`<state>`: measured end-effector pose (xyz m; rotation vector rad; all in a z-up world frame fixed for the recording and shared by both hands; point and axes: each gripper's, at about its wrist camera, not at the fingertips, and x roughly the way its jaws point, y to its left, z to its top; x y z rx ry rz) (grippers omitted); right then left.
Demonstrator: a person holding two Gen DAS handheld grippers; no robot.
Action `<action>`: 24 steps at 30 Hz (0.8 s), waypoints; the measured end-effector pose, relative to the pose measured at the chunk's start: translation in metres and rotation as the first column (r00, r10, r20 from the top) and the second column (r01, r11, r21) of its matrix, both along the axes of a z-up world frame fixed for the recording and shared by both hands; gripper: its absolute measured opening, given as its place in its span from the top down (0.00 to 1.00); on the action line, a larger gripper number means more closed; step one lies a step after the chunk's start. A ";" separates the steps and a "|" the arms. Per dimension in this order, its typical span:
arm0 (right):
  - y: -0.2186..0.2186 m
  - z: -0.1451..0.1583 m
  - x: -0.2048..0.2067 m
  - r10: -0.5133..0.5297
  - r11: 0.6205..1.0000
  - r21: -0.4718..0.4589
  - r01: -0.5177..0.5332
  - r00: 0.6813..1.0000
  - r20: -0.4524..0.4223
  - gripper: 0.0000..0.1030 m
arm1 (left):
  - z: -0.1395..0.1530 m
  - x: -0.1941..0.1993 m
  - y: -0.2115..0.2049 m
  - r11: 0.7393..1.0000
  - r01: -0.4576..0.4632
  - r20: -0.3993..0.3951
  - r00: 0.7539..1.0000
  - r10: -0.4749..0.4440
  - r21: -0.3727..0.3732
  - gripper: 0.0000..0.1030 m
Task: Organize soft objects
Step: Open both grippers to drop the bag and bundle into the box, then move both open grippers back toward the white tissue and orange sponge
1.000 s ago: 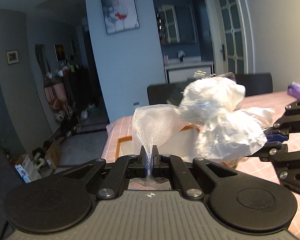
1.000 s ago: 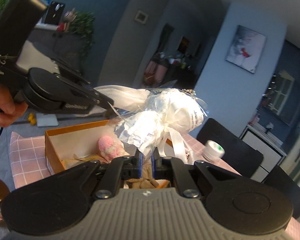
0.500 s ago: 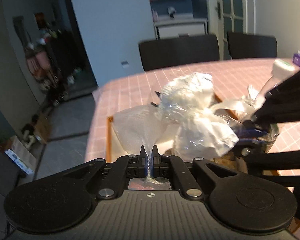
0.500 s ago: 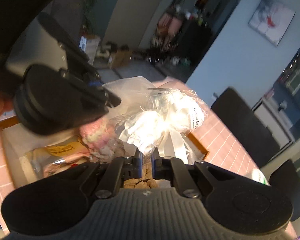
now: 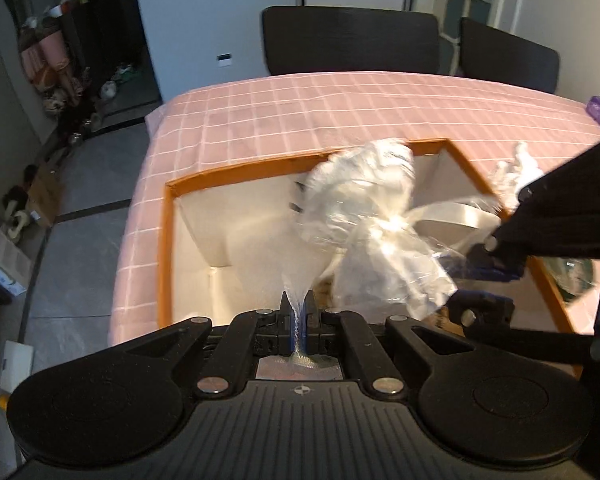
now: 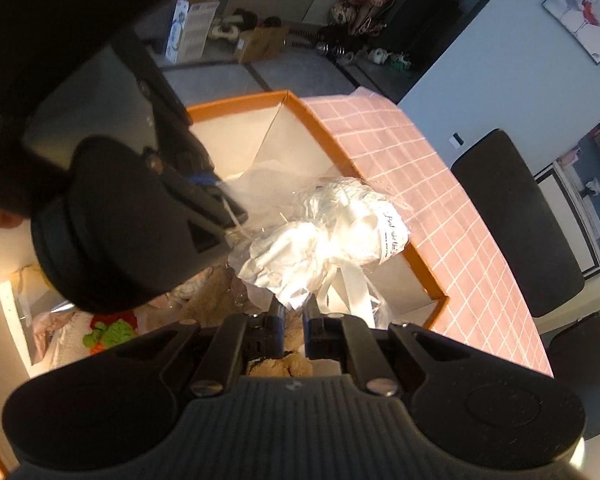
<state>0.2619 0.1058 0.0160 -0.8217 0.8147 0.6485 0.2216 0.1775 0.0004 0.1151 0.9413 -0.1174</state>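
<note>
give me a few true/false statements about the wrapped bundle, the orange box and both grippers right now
1. The left gripper is shut on a mesh corner of the wrapped white bundle. True.
2. The bundle lies flat on the pink checked tablecloth, outside the box. False: it is held above the open orange box by both grippers.
3. The right gripper grips the bundle's clear wrapping. True.
4. The box is closed with a lid. False: it is open, showing its white inside.
5. Other soft things, including a green one, lie in the box. True.
6. The bundle is tied with a red ribbon. False: the ribbon is white.
</note>
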 end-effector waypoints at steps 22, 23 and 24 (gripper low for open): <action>-0.004 0.031 -0.033 0.026 0.999 -0.032 -0.022 0.994 0.109 0.41 | 0.041 -0.010 0.003 0.996 -0.086 0.078 0.993 0.088 -0.028 0.40; -0.006 0.035 -0.036 0.035 0.999 -0.023 -0.033 0.993 0.113 0.40 | 0.044 -0.013 0.002 0.996 -0.088 0.087 0.992 0.090 -0.026 0.40; -0.007 0.039 -0.041 0.044 0.999 -0.014 -0.042 0.992 0.115 0.40 | 0.046 -0.017 0.001 0.996 -0.086 0.099 0.991 0.088 -0.024 0.40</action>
